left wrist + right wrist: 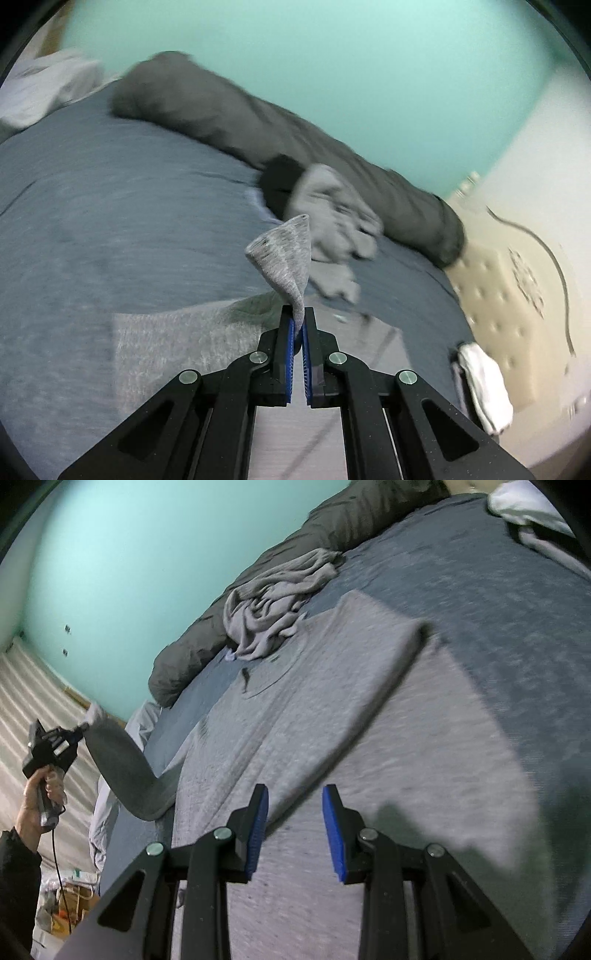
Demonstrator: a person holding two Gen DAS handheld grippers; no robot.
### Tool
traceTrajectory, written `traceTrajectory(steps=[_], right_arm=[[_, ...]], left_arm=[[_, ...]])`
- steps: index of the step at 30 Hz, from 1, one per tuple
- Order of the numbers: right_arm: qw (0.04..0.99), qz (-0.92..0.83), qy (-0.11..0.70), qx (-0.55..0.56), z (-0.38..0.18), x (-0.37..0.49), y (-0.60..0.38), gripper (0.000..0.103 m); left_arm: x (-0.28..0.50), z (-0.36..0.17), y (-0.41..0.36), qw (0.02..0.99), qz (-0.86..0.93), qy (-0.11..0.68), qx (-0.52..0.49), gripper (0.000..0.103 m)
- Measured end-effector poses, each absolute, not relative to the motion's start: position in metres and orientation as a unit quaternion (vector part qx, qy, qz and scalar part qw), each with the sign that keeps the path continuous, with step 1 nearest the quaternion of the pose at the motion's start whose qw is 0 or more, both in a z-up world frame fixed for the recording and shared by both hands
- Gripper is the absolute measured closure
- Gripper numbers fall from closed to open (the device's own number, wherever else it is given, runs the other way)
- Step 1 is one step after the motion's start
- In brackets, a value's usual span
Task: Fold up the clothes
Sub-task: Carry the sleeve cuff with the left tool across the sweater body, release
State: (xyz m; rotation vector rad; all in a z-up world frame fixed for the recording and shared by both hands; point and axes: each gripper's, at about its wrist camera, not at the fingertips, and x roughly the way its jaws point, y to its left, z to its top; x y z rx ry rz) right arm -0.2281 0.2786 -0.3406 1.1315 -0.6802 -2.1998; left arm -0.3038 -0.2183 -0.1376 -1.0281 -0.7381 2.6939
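The left gripper (298, 325), a black two-finger tool with blue ribbed pads (290, 354), has its jaws pressed together on a corner of light grey knit fabric (286, 254). In the right wrist view a bare hand (38, 797) in a dark sleeve (16, 882) holds it raised. The right gripper (297, 825) points down, its jaws parted and holding nothing.

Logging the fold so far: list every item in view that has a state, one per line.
grey T-shirt: flat on the bed, one side folded over, sleeve lifted
left gripper: shut on the grey T-shirt sleeve
right gripper: open, holds nothing
light grey garment: crumpled, unfolded
white garment: bunched at bed edge
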Motion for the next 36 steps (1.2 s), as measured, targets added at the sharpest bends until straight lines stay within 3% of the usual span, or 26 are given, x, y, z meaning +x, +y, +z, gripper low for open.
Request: traceTrajectory(steps=[8, 18, 23, 25, 28, 30, 31, 36], right_arm=[[0.265, -0.826, -0.282, 0.409, -0.331, -0.222, 0.333, 0.073], [0.255, -0.822, -0.315, 0.401, -0.325, -0.224, 0.367, 0.073], [0.255, -0.817, -0.313, 0.413, -0.331, -0.226, 0.369, 0.061], [0.261, -0.808, -0.313, 0.425, -0.337, -0.228, 0.364, 0.060], [0.268, -0.795, -0.315, 0.444, -0.346, -0.233, 0.354, 0.059], [0.272, -0.787, -0.311, 0.458, -0.352, -0.236, 0.345, 0.052], [0.273, -0.784, -0.307, 0.465, -0.354, -0.238, 0.340, 0.050], [0.281, -0.777, -0.282, 0.488, -0.362, -0.238, 0.320, 0.045]], left_arm=[[-0.312, -0.138, -0.038, 0.205, 0.887, -0.164, -0.380, 0.099], [-0.247, -0.252, 0.124, 0.272, 0.841, -0.020, -0.467, 0.099], [-0.216, -0.306, 0.142, 0.264, 0.826, 0.035, -0.496, 0.099], [-0.209, -0.318, 0.139, 0.262, 0.820, 0.037, -0.507, 0.097], [-0.198, -0.326, 0.128, 0.265, 0.817, 0.030, -0.511, 0.086], [-0.190, -0.324, 0.119, 0.268, 0.819, 0.027, -0.507, 0.068], [-0.186, -0.322, 0.113, 0.269, 0.821, 0.023, -0.503, 0.065], [-0.176, -0.314, 0.073, 0.252, 0.833, -0.005, -0.492, 0.063]])
